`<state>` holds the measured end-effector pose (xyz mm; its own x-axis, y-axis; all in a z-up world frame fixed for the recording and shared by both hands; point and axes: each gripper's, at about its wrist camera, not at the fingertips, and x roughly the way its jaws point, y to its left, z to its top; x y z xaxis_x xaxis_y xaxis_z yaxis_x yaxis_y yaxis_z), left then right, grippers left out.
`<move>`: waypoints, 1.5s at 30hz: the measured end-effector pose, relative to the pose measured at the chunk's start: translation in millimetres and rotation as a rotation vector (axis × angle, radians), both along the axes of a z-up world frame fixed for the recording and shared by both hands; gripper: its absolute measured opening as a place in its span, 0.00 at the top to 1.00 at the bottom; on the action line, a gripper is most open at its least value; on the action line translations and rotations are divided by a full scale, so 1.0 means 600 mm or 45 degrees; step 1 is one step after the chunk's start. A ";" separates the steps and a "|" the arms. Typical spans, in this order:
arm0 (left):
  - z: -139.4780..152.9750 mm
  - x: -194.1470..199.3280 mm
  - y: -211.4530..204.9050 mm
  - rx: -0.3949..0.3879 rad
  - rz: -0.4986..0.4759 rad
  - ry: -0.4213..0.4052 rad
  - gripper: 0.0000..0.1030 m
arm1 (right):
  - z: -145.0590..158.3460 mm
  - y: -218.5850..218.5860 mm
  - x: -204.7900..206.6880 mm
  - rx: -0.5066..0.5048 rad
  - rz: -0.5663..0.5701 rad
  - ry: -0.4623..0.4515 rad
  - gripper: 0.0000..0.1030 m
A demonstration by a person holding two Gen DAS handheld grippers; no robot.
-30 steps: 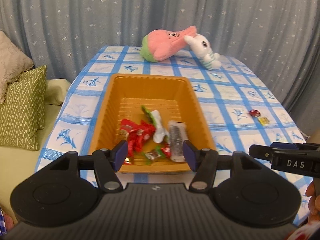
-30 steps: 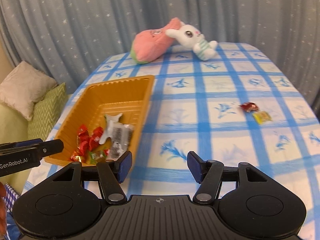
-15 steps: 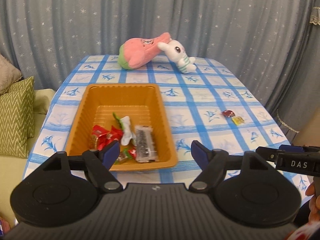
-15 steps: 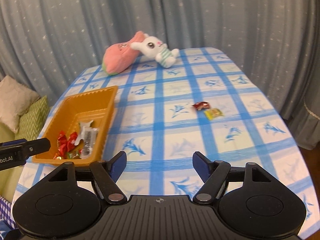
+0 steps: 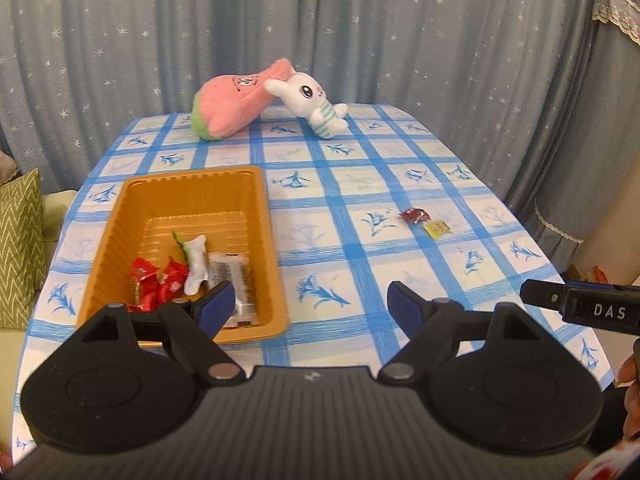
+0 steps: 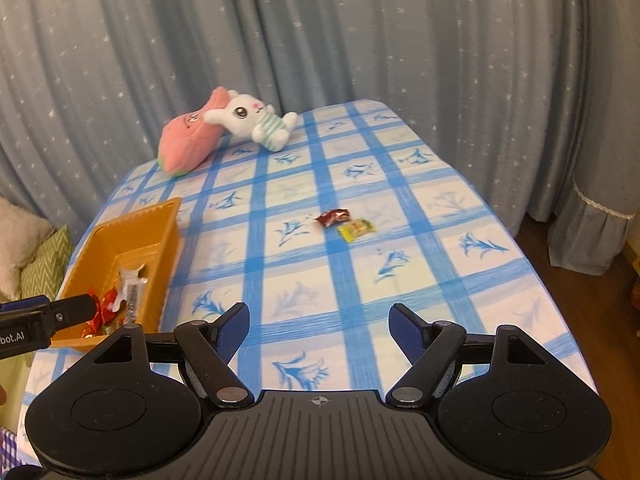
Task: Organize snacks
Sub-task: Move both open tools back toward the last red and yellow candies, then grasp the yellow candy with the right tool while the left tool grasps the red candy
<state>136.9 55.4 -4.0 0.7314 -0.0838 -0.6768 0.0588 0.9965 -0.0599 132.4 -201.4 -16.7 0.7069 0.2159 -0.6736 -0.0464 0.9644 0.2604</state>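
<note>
An orange tray [image 5: 192, 178] sits on the left of the blue-checked tablecloth and is also visible in the right wrist view [image 6: 136, 216]. It holds red wrappers [image 5: 158, 280], a white packet [image 5: 196, 256] and a clear-wrapped bar [image 5: 232, 276]. A red candy [image 5: 415, 215] and a yellow candy [image 5: 438, 228] lie loose on the cloth right of the tray; the right wrist view shows the red candy [image 6: 333, 217] and the yellow candy [image 6: 357, 229] well ahead. My left gripper [image 5: 309, 296] hangs over the near edge by the tray's right corner, jaws opening and empty. My right gripper [image 6: 319, 314] hovers over the near cloth, jaws opening and empty.
A pink plush [image 5: 232, 104] and a white bunny plush [image 5: 316, 104] lie at the table's far end before a starred curtain. Green cushions [image 5: 20, 240] sit left of the table. The table's right edge drops to a wooden floor [image 6: 580, 256].
Both grippers have drawn back from the tray, so more of the table shows. Their jaws have spread wider. The right view has swung right, bringing the two loose candies nearer the middle.
</note>
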 end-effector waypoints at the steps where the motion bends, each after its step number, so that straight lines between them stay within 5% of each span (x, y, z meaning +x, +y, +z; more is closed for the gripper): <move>1: -0.001 0.002 -0.004 0.000 -0.004 0.002 0.21 | -0.001 -0.003 0.000 0.003 -0.005 0.001 0.26; 18: -0.025 0.051 -0.044 0.003 -0.074 0.024 0.20 | -0.023 -0.034 0.026 0.022 -0.067 0.005 0.26; 32: -0.084 0.184 -0.084 0.030 -0.133 0.049 0.20 | -0.087 -0.056 0.150 0.037 -0.108 -0.055 0.26; 45: -0.148 0.294 -0.108 0.026 -0.159 0.087 0.20 | -0.182 -0.039 0.290 -0.039 0.123 -0.027 0.62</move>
<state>313.3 -9.7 -93.1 0.6683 -0.1571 -0.7271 0.1792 0.9827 -0.0477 306.7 -225.1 -125.7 0.6982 0.2631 -0.6658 -0.1445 0.9627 0.2288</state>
